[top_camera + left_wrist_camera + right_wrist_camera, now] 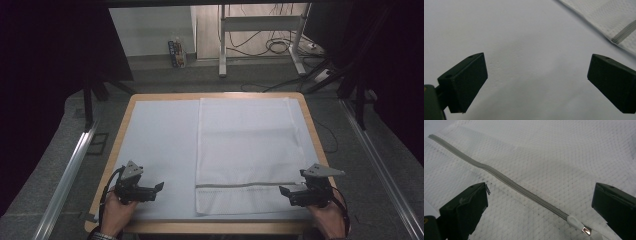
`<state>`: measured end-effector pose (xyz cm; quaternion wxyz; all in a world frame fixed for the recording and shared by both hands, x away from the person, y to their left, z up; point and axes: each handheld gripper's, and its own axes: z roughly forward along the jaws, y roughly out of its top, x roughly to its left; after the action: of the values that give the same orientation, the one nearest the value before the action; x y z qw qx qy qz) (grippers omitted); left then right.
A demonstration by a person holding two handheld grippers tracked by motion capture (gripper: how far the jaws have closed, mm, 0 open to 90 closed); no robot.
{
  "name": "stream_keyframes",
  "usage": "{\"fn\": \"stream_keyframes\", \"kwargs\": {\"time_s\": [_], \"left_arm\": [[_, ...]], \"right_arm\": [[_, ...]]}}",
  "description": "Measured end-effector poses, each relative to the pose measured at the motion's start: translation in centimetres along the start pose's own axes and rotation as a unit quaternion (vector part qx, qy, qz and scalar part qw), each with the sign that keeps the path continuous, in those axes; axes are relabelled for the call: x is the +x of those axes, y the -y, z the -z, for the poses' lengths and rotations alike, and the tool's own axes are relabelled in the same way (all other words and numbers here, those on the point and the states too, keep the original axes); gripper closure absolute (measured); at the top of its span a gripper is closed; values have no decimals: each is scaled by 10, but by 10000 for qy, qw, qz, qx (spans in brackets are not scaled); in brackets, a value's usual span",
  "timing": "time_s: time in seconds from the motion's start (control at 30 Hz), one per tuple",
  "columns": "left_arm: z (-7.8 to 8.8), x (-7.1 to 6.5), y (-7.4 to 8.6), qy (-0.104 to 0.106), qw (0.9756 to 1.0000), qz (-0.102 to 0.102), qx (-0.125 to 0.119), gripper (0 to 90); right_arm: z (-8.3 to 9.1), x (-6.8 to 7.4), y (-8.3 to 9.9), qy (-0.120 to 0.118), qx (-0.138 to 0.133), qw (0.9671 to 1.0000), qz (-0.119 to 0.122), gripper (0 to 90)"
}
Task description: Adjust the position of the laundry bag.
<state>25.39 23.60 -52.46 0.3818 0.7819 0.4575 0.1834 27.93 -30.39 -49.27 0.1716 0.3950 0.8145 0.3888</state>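
A white mesh laundry bag point(245, 150) lies flat on the tabletop point(125, 125), zipper point(506, 181) closed. Both tongs, left point(159, 189) and right point(283, 192), gape wide and empty. The approach seems in hand; next, the right tongs likely must pinch the zipper pull point(577, 223).

Looks like a lab or test room, not a home. Plain wooden table point(126, 118) under a white sheet point(160, 145), ringed by dark curtains point(45, 75). Grey carpet floor point(165, 80) strewn with loose cables point(275, 46), metal rails point(67, 175) alongside, a bare desk frame point(260, 30) against the far wall.
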Motion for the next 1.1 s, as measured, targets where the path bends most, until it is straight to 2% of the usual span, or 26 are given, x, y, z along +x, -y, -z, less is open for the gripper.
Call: {"fn": "stream_keyframes", "kwargs": {"time_s": [0.1,0.27,0.43,0.47,0.7,0.73,0.87,0.97,1.1], "left_arm": [[0,0,0,25,10000,43,-17,28],[-2,-1,0,36,10000,-14,41,27],[-3,-2,0,-21,9998,-125,144,17],[-4,-3,0,-72,9996,-197,190,14],[-3,-3,-2,42,9995,-263,152,5],[-4,-4,-3,-20,9994,-299,158,12],[-6,-8,-8,-52,9992,-378,96,39],[-8,-9,-13,57,9994,-330,33,66],[-12,-13,-16,71,9991,-405,40,99]], "right_arm": [[-1,0,0,-15,30,10000,20,2],[-1,0,0,6,62,10000,31,2],[-3,1,0,32,123,9999,97,2],[-3,1,0,35,111,9999,110,3],[-4,0,0,41,29,10000,32,3],[-3,0,0,53,7,10000,17,3],[-2,-2,-1,116,-29,9999,-58,2],[-3,-3,-1,219,31,9997,-50,2],[-4,-5,-3,283,9,9996,-38,2]]}}
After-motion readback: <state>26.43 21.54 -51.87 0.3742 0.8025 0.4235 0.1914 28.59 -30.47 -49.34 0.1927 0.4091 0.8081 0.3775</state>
